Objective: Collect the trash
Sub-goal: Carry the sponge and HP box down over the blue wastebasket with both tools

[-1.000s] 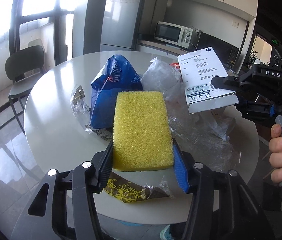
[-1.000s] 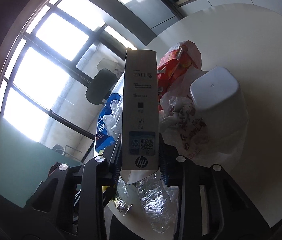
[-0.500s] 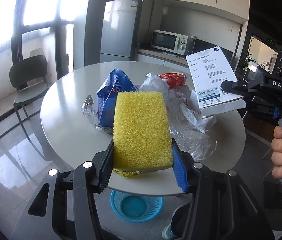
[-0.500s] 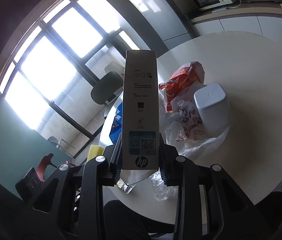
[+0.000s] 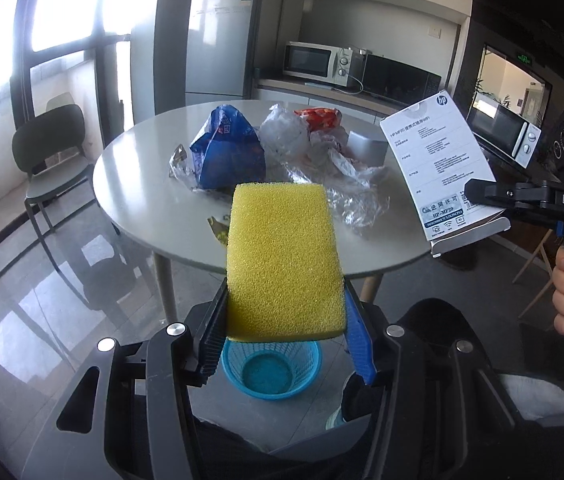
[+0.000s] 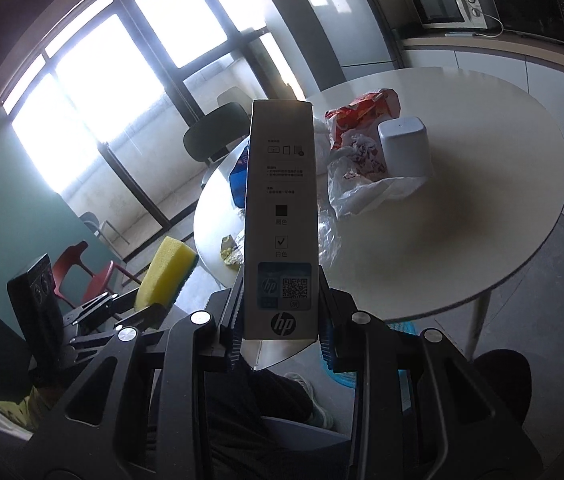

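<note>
Yellow sponge [image 5: 283, 260]: clamped between the fingers of the left gripper [image 5: 285, 328], held in the air above the blue basket [image 5: 270, 370] on the floor.
White box [image 6: 280, 220]: pinched upright in the right gripper [image 6: 280, 320], off the table's near edge.
Progress: two pieces lifted, neither dropped in yet; the basket looks empty.
Left on the table [image 5: 130, 184]: blue bag [image 5: 226, 152], red wrapper [image 5: 319, 118], clear plastic [image 5: 345, 196], an upturned white tub [image 6: 403, 146].
In the way: the person's knee [image 5: 433, 320] sits just beside the basket; chair [image 5: 52, 148] stands well apart.
</note>
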